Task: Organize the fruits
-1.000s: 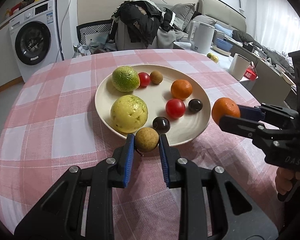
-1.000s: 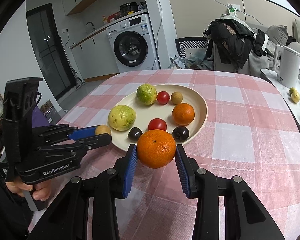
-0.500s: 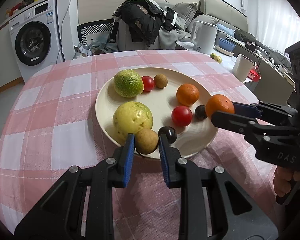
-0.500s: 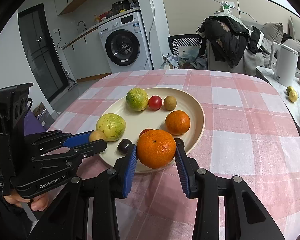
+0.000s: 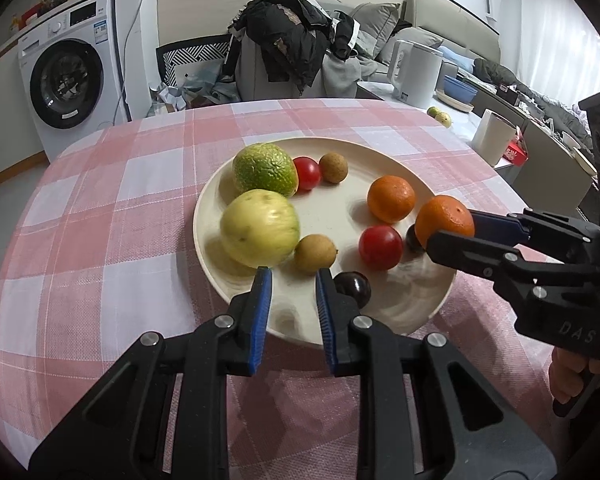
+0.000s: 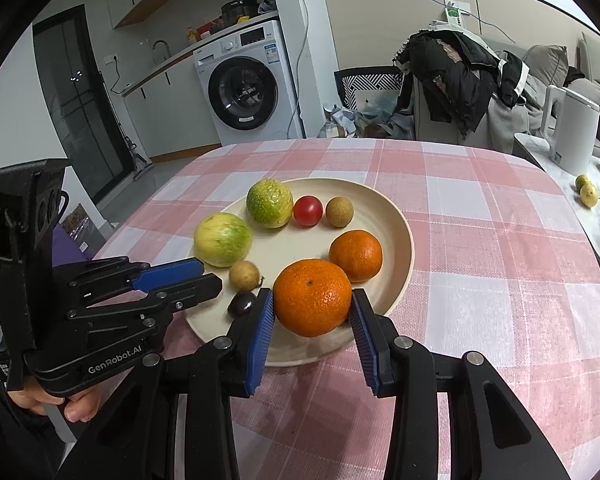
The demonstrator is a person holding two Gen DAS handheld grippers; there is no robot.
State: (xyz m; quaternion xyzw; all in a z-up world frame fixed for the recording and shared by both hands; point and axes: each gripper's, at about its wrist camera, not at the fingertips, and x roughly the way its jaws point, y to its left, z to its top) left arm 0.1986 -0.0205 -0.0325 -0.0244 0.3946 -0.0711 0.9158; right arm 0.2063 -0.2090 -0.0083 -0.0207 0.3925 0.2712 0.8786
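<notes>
Dark plum [image 5: 413, 237] mostly hidden behind gripped orange [image 5: 444, 221]; plate [image 5: 404, 308] motion-blurred.

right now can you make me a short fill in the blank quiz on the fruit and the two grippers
1. The right gripper holds an ____.
2. The left gripper holds ____.
3. The small brown fruit ahead of the left gripper lies on the ____.
4. Beside the green citrus lies a red ____.

Missing words: orange; nothing; plate; tomato

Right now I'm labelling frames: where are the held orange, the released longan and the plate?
held orange [image 6: 312, 298], right wrist, front skin
released longan [image 5: 315, 253], left wrist, middle
plate [image 6: 404, 236], right wrist, right rim
</notes>
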